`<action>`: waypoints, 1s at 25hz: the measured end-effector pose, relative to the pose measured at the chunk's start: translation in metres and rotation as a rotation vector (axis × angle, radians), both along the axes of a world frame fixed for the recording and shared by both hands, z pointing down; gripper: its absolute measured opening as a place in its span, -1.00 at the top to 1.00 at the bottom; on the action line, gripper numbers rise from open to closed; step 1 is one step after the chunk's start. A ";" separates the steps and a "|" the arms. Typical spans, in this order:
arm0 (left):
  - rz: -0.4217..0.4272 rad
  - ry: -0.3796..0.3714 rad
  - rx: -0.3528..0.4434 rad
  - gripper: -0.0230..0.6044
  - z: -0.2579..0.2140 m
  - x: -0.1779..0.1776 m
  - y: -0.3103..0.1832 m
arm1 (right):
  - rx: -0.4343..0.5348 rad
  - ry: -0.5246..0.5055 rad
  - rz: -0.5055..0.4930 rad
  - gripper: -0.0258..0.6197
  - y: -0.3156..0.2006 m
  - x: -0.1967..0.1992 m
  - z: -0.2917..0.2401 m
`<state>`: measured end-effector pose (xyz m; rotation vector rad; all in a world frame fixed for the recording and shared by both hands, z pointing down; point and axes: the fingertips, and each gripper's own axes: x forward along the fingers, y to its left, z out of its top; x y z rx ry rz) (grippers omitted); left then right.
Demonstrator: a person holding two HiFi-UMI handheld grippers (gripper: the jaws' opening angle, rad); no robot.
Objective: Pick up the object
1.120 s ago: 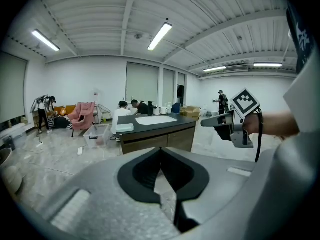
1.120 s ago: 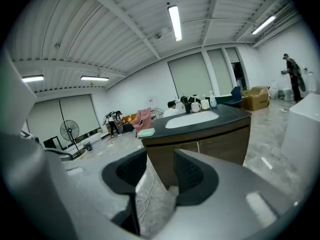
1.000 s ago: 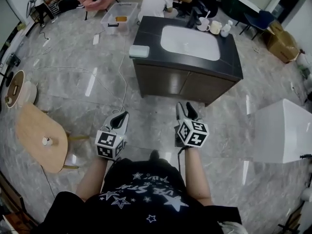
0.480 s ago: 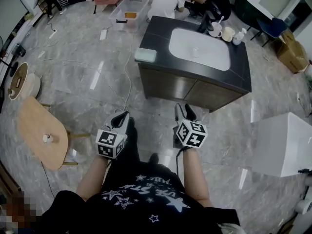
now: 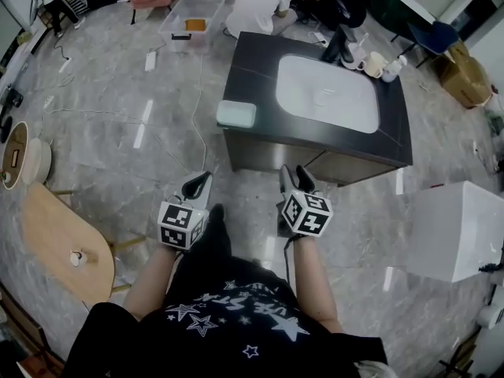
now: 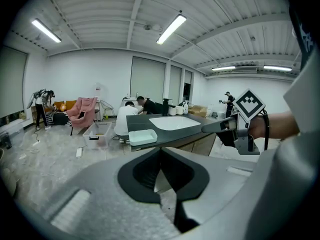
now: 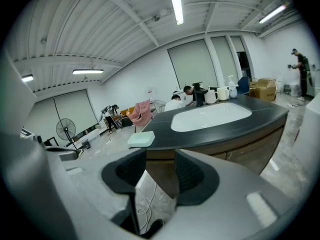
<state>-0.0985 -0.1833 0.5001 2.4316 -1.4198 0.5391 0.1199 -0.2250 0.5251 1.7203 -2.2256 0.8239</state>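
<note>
A pale green shallow box (image 5: 236, 113) lies on the near left corner of a dark counter (image 5: 252, 61) with a white sink (image 5: 327, 93). The box also shows in the left gripper view (image 6: 142, 136) and the right gripper view (image 7: 141, 139). Both grippers hang over the floor just short of the counter front, holding nothing. My left gripper (image 5: 197, 184) (image 6: 161, 155) has its jaws nearly together. My right gripper (image 5: 295, 178) (image 7: 160, 156) has a visible gap between its jaws, and it appears in the left gripper view (image 6: 235, 126) too.
Mugs and bottles (image 5: 370, 60) stand at the counter's far right end. People (image 5: 256, 2) crouch behind it beside a clear bin (image 5: 189, 18). A wooden oval table (image 5: 63, 235) is at my left, a white block (image 5: 465, 227) at my right. A cable (image 5: 197, 132) crosses the floor.
I have walked toward the counter, which now sits closer to the grippers in the head view. Both grippers keep the same pose side by side.
</note>
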 end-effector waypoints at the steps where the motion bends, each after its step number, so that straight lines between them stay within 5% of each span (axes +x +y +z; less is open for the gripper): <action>1: 0.011 0.000 -0.002 0.90 0.001 -0.004 -0.014 | -0.007 0.001 0.008 0.36 -0.011 -0.006 0.002; 13: 0.092 0.012 -0.055 0.89 0.017 -0.055 -0.125 | -0.079 0.028 0.024 0.36 -0.113 -0.080 0.019; 25: 0.148 0.033 -0.114 0.89 0.039 -0.078 -0.185 | -0.217 0.092 0.080 0.46 -0.175 -0.106 0.060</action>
